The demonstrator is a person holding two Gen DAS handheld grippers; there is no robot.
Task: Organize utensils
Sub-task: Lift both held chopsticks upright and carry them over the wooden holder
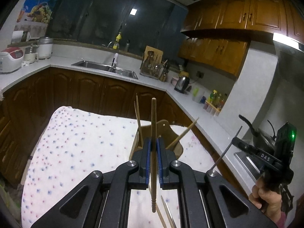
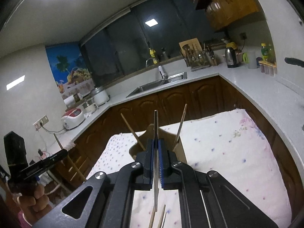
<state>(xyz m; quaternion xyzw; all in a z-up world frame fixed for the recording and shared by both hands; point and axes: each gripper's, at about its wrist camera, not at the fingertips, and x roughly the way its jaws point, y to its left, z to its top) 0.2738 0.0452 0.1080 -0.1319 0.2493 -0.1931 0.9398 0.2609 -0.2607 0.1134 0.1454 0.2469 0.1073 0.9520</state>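
Note:
My left gripper (image 1: 153, 142) is shut on a wooden chopstick (image 1: 153, 125) that stands upright between its blue pads. My right gripper (image 2: 156, 144) is shut on a thin metal chopstick (image 2: 156, 125), also upright. Just beyond both grippers stands a wooden utensil holder (image 1: 163, 126), also in the right wrist view (image 2: 152, 131), with wooden chopsticks (image 1: 183, 134) leaning in it. More loose chopsticks (image 1: 167, 214) lie on the floral cloth below the left gripper and below the right gripper (image 2: 161, 216). The right gripper with its metal chopstick shows at the right edge of the left wrist view (image 1: 235, 138).
The table is covered by a white floral cloth (image 1: 79, 148). Behind it run brown cabinets under a white L-shaped counter (image 1: 152, 79) with a sink (image 1: 106, 68), a utensil rack (image 1: 152, 66), a kettle (image 1: 182, 83), rice cookers (image 1: 11, 58) and bottles (image 1: 214, 96).

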